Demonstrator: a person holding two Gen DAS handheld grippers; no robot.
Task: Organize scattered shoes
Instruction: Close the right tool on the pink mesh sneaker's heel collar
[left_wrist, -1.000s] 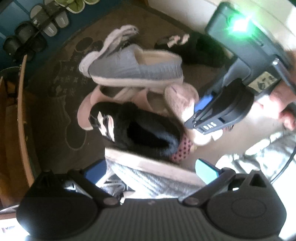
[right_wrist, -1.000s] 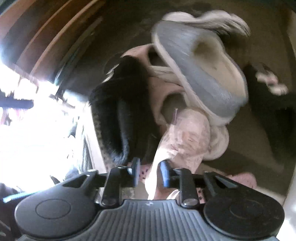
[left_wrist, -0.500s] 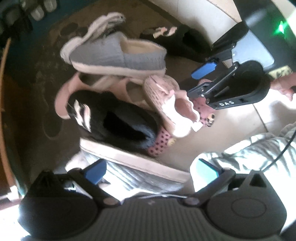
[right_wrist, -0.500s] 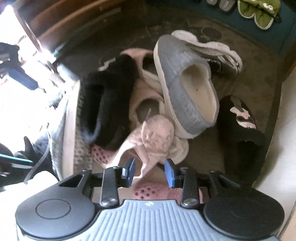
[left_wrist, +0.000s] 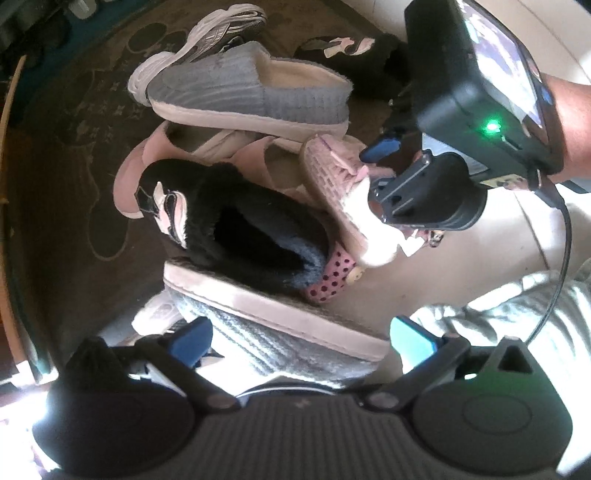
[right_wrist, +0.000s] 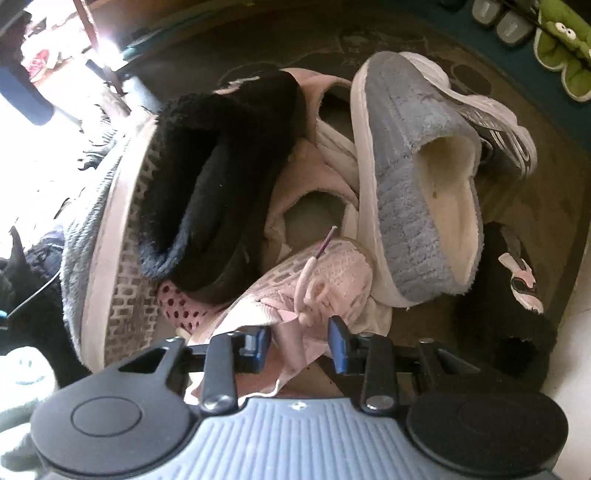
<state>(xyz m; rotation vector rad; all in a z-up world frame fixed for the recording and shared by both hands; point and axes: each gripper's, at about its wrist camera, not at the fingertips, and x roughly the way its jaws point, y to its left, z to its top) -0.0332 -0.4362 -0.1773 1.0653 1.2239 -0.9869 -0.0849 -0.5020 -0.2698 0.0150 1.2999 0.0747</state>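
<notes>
knitted pink sneaker (right_wrist: 314, 284), fuzzy black slipper (right_wrist: 221, 177)

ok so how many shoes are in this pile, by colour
black fuzzy slippers: 2
grey-blue slippers: 2
pink shoes: 3, counting the pink knit sneaker in the right gripper
white and grey sneaker: 1
total: 8 in the pile; a pale shape under the bottom slipper is too hidden to count
</notes>
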